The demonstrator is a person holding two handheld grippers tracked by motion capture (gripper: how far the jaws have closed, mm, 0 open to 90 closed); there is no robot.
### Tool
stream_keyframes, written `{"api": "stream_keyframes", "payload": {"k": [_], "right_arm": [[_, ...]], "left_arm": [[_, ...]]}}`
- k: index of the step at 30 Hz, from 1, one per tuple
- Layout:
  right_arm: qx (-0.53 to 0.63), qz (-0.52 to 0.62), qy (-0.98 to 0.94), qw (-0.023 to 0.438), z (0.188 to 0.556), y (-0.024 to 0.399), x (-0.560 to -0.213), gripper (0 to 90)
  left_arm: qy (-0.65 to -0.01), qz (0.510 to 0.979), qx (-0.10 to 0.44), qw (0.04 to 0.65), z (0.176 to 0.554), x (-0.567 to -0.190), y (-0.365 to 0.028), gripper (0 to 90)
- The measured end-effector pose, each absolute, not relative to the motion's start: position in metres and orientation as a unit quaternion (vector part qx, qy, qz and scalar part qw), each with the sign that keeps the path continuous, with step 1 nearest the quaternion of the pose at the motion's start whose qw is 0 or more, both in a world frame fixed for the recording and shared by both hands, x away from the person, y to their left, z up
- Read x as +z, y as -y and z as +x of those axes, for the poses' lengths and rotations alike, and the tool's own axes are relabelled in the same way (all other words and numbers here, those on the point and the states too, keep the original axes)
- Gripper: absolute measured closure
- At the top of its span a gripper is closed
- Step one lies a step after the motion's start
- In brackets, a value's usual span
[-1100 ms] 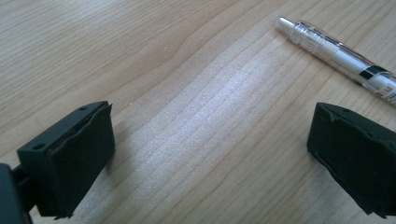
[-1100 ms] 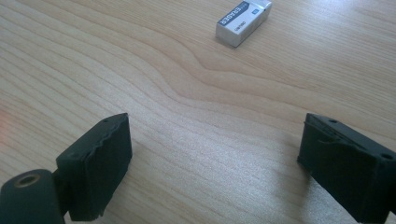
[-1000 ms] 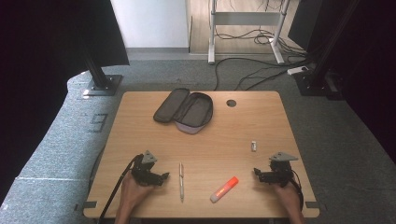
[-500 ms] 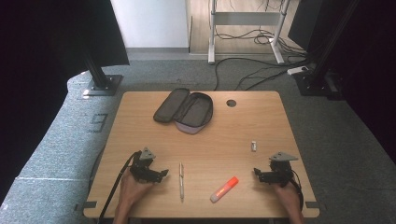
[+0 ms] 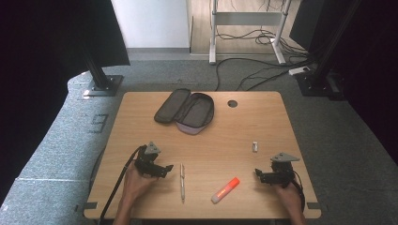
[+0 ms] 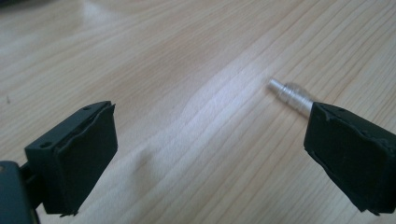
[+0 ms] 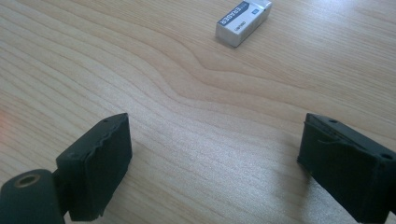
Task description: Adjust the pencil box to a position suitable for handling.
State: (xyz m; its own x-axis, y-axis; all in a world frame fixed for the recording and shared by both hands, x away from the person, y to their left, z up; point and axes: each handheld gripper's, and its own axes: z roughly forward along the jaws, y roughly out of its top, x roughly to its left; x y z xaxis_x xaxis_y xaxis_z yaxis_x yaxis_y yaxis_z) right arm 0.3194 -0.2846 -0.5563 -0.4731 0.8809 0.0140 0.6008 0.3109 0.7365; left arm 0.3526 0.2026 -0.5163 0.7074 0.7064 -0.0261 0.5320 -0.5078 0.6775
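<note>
- Left claw [image 5: 165,168] gapes wide, empty, low on the counter [image 5: 263,122]; right claw [image 5: 259,174] likewise
- Pen [image 5: 182,182] lies just beside the left claw, tip [image 6: 287,91] by one jaw
- Likely light, stiff, slick, prone to roll: pinch mid-barrel

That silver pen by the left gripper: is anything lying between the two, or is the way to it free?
Nothing visible lies between them. The left gripper is open and points at the pen, with bare table in between. In the left gripper view the pen's tip peeks out beside one jaw.
</note>
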Motion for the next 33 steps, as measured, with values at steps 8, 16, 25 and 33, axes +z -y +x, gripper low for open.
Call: {"api": "stream_keyframes", "payload": {"k": [8,16,25,33], "right_arm": [[0.348,0.472,-0.785,0.201,0.319,0.285,-0.556,8.9],[0.348,0.472,-0.785,0.201,0.319,0.285,-0.556,8.9],[0.348,0.472,-0.785,0.201,0.319,0.285,-0.556,8.9],[0.348,0.472,-0.785,0.201,0.319,0.285,-0.556,8.9]], "left_arm": [[-0.354,0.862,0.117,0.342,0.362,-0.514,-0.196,3.9],[-0.345,0.864,0.122,0.347,0.371,-0.508,-0.185,5.1],[-0.333,0.871,0.12,0.341,0.385,-0.503,-0.168,5.8],[-0.324,0.873,0.118,0.344,0.397,-0.496,-0.157,5.9]]}}
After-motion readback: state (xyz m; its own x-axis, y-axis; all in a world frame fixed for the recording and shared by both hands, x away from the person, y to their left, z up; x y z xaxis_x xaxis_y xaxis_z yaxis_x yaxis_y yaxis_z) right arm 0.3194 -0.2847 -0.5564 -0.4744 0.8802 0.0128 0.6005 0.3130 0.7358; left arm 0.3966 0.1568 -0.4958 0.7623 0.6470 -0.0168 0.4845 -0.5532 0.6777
